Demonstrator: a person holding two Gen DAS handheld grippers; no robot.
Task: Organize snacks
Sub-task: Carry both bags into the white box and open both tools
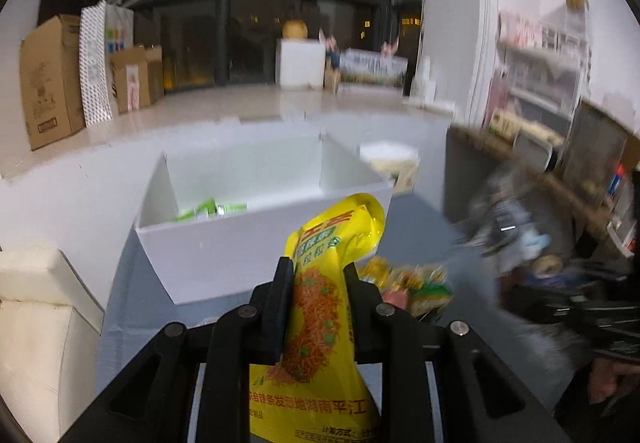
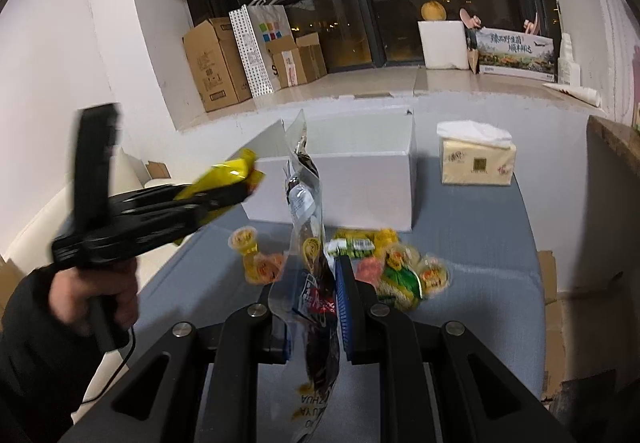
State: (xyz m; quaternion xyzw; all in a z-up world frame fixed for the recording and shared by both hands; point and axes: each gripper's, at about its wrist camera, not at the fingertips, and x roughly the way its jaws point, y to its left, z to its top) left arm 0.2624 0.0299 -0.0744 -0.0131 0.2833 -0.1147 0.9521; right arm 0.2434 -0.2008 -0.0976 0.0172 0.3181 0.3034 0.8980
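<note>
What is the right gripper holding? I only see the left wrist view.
Observer: The right gripper is shut on a clear packet with dark contents, held upright.
Operator: Any loose snacks hidden behind my gripper?
Observer: Yes, two orange jelly cups lie on the table before the left end of the box.
Operator: Where is my yellow packet relative to the box?
Observer: Seen from the side, the left gripper holds the yellow packet in the air near the box's front left corner, above the table.
</note>
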